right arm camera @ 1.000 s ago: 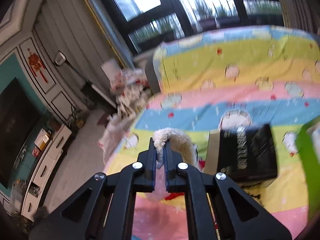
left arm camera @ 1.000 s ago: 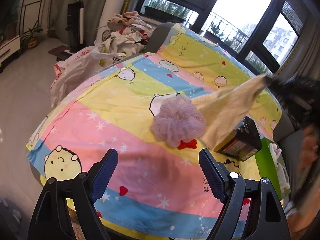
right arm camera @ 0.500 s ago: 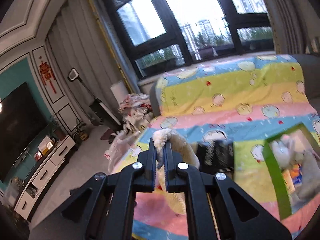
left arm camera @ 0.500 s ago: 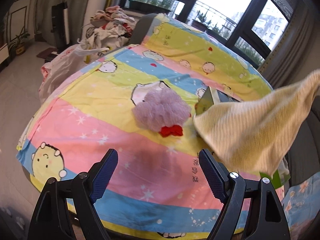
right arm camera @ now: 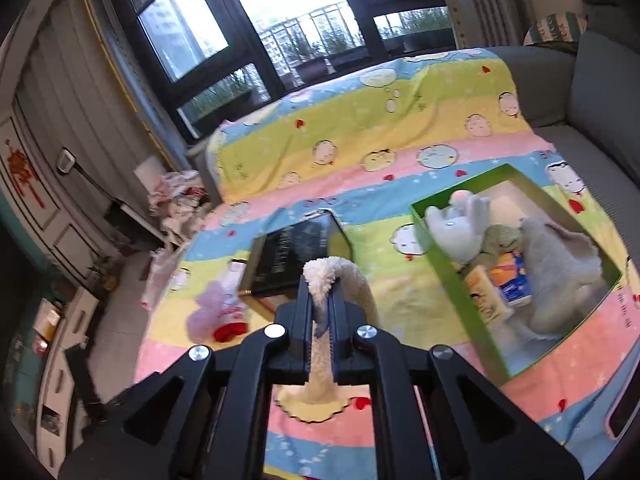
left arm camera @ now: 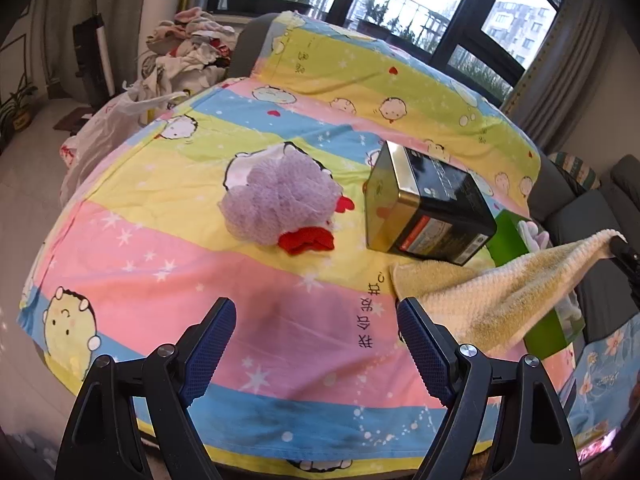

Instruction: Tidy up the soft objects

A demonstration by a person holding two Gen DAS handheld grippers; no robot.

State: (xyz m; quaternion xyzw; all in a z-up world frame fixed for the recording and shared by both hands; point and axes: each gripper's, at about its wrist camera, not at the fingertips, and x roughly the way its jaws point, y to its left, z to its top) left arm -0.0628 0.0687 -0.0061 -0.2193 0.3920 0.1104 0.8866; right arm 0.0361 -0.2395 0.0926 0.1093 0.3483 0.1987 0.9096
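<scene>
My right gripper (right arm camera: 320,300) is shut on a cream-yellow towel (right arm camera: 340,292) that hangs from it over the striped blanket; it shows in the left wrist view (left arm camera: 492,300) stretched up to the right, its lower corner on the blanket. A green box (right arm camera: 460,280) right of it holds a white plush (right arm camera: 456,228), a grey cloth (right arm camera: 560,272) and small packets. A purple mesh bath puff (left arm camera: 276,204) with a red bow lies mid-blanket, also in the right wrist view (right arm camera: 212,308). My left gripper (left arm camera: 316,344) is open and empty, low over the pink stripe in front of the puff.
A black and gold tin (left arm camera: 428,216) stands tilted between the puff and the green box (left arm camera: 508,236). A heap of clothes (left arm camera: 188,48) and a white plastic bag (left arm camera: 116,120) lie off the blanket's far left. A grey sofa (right arm camera: 600,80) is at the right.
My right gripper has carried the towel to the right and lower, toward the green box; the box now shows in full. The left gripper has stayed open, moving slightly closer to the puff.
</scene>
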